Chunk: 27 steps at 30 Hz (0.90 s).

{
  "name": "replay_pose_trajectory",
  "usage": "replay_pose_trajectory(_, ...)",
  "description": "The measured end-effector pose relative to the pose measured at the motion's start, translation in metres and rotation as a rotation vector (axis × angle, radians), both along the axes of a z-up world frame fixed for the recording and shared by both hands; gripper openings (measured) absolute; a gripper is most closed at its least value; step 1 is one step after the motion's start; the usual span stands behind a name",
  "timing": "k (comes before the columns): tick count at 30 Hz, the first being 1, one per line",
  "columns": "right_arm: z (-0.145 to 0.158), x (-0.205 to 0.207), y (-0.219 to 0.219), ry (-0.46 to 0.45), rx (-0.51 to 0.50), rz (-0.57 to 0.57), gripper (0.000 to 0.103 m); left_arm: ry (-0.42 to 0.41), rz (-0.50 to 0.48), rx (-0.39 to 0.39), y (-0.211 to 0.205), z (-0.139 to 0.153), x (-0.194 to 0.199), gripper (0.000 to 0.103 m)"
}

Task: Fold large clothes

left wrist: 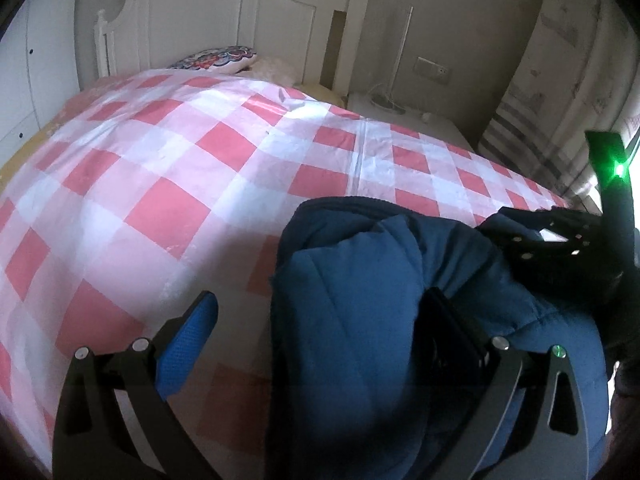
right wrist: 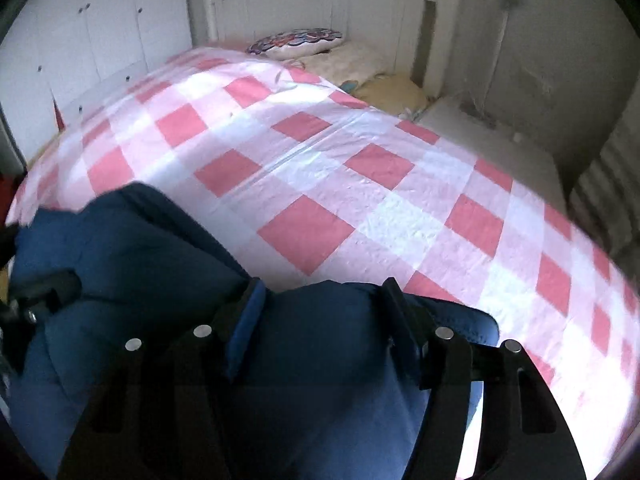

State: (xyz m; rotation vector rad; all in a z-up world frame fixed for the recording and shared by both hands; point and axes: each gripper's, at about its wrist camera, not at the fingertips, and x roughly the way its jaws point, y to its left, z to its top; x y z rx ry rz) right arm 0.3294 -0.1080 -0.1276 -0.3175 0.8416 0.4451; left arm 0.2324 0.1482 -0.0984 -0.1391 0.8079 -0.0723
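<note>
Left wrist view: your left gripper (left wrist: 320, 320) sits at the bottom of the frame, jaws wide apart. The blue pad (left wrist: 188, 344) of one finger hangs over bare cover at lower left; the other finger at lower centre-right lies against the jacket (left wrist: 352, 300). The jacket, dark blue and padded, is bunched at lower right, filling the right half of the gap between your fingers; nothing is clamped. The checked cover (left wrist: 168, 184) spreads over the bed through the middle and left. Your right gripper (left wrist: 560, 240) shows at the right edge, on the jacket's far fold, green light above it; the grip cannot be read from here. Headboard (left wrist: 224, 12) at the top, pillow (left wrist: 216, 58) below it.

Right wrist view: your right gripper (right wrist: 320, 296) is at bottom centre, jaws half closed with a thick jacket (right wrist: 132, 248) fold between them, both fingers pressing its sides, so clamped on the jacket. The jacket fills lower left and bottom centre, on the cover (right wrist: 360, 184). Part of the left gripper shows at the left edge. The frame is blurred.
</note>
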Motion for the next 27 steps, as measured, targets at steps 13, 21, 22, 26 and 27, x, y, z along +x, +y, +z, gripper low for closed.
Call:
replay_pose_trajectory(13,0.022,-0.012,0.061,-0.037,-0.144,0.119,0.060,0.005,0.042,0.017,0.006,0.004,-0.007,0.101)
replay_pose_trajectory(21,0.004,-0.007,0.066,-0.051,-0.186,0.078,0.061,-0.137,0.042,0.086,0.013,0.045,-0.099,0.101)
replay_pose_trajectory(22,0.004,-0.007,0.067,-0.057,-0.190,0.073,0.061,-0.105,0.037,0.121,0.011,0.034,-0.101,0.101)
replay_pose_trajectory(26,0.007,-0.017,0.076,-0.123,-0.276,0.062,0.063,-0.073,0.003,0.095,0.012,-0.009,-0.096,0.101)
replay_pose_trajectory(27,0.013,-0.021,0.078,-0.141,-0.293,0.064,0.063,-0.067,0.005,0.083,0.013,-0.010,-0.096,0.101)
